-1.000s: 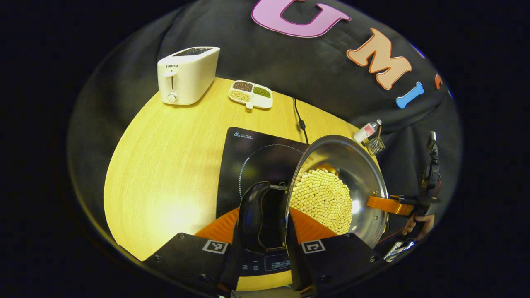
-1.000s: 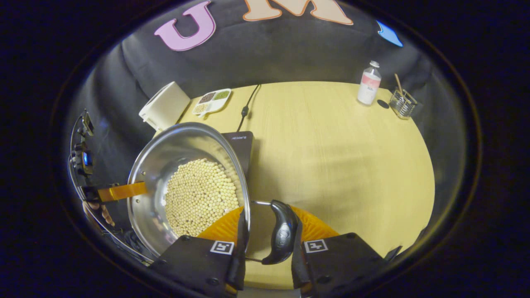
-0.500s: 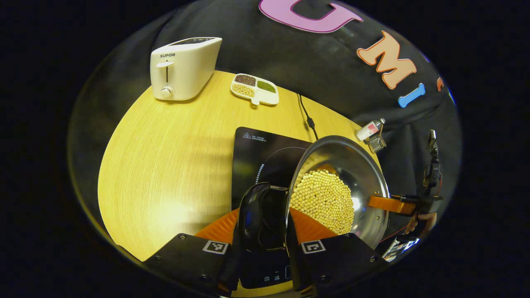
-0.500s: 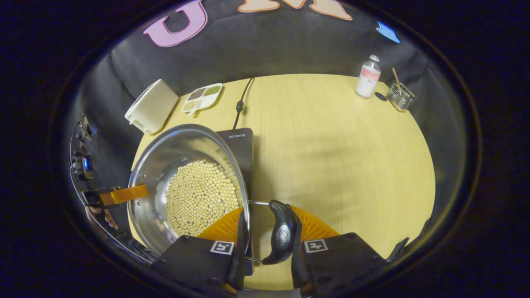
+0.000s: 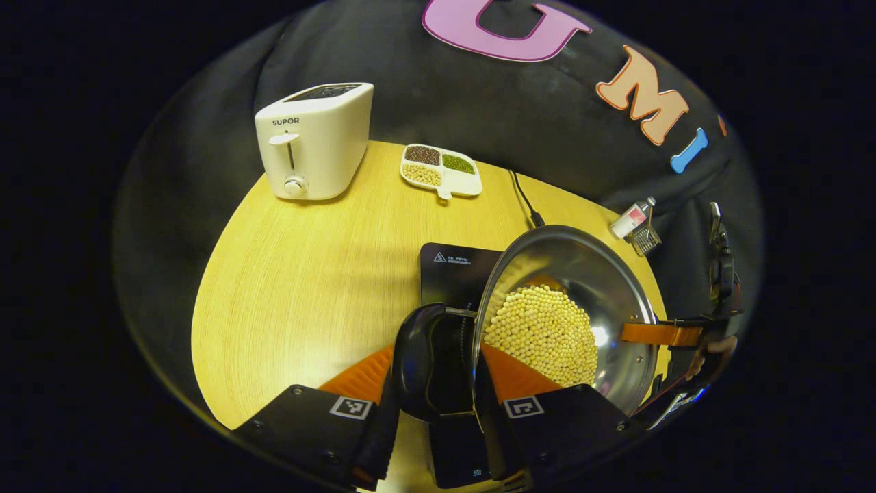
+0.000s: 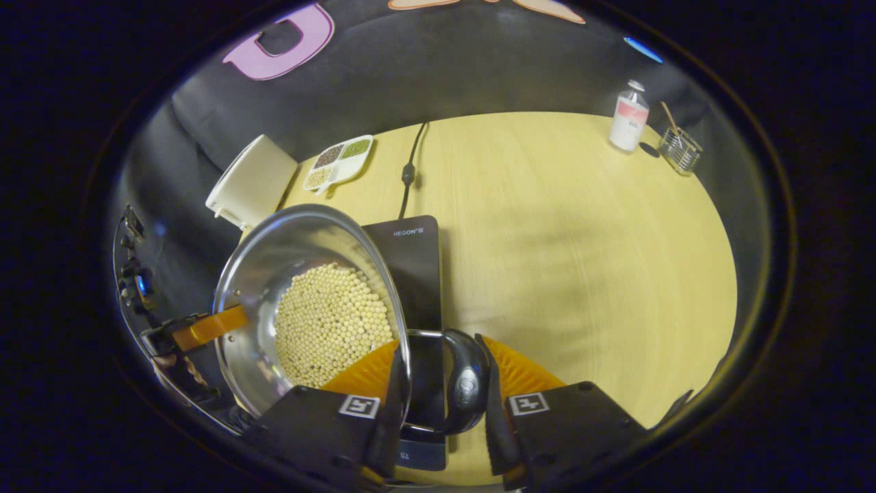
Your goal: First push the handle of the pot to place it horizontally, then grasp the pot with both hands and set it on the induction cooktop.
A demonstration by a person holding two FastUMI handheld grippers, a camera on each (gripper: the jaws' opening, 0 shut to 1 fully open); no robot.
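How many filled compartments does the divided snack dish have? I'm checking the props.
3. In the divided dish at the table's far edge, right of the toaster: dark beans at its back left, green at its back right, pale ones in front. A fourth section looks empty.

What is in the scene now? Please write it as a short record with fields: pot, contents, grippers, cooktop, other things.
pot: steel pot, held over the cooktop's edge
contents: pale round beans
left gripper: shut on the pot's black handle
right gripper: shut on the other black handle
cooktop: black induction cooktop on the wooden table
other things: white toaster, divided dish, bottle
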